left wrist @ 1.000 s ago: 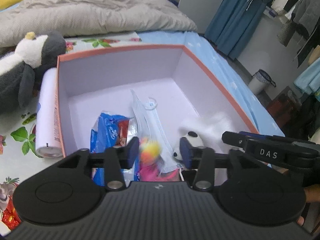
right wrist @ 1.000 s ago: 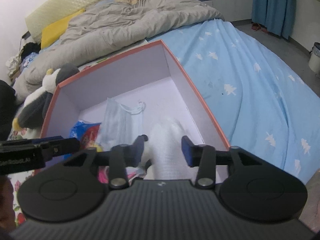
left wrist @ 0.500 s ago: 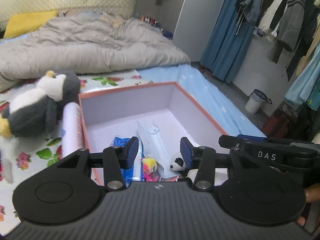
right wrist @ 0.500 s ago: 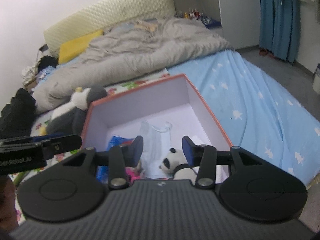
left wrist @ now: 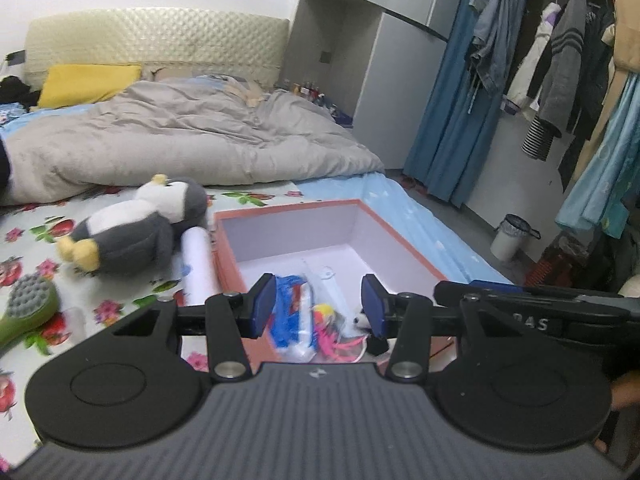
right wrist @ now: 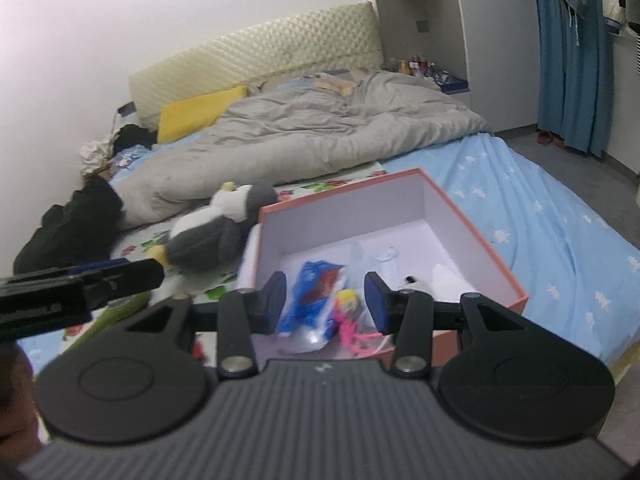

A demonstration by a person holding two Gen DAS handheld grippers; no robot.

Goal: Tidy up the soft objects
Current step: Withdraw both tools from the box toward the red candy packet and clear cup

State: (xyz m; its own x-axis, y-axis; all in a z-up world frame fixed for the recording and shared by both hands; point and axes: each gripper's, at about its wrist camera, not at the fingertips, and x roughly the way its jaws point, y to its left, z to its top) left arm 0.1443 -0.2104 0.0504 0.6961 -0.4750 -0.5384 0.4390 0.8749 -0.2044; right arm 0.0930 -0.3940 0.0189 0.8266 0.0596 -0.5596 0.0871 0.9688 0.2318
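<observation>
Penguin plush (left wrist: 136,228) lies on the floral sheet of the bed (left wrist: 36,240), just beside the left wall of the open box (left wrist: 400,236), with a white roll (left wrist: 196,268) between the two. Its long axis runs roughly level across the left view — yellow feet toward the green brush (left wrist: 28,312), head toward the box. Judged the next soft thing to go in.

Left gripper (left wrist: 318,307): jaws about half open, nothing between the pads; the box contents show through the gap. Right gripper (right wrist: 326,300): same state, partly open and empty.

Already inside the box: blue packet (right wrist: 316,284), face mask (right wrist: 384,256), pink-and-yellow doll (right wrist: 348,312), small panda toy (right wrist: 412,282).

Relation that matters — the penguin sits up and to the left of both grippers, on the left hand's side, so the left gripper looks the nearer. Both grippers point down at a moderate slant over the near edge of the box, side by side, each visible in the other's view. A reach to the plush would likely need a swing left, with the jaws opened wider for its bulky body.
</observation>
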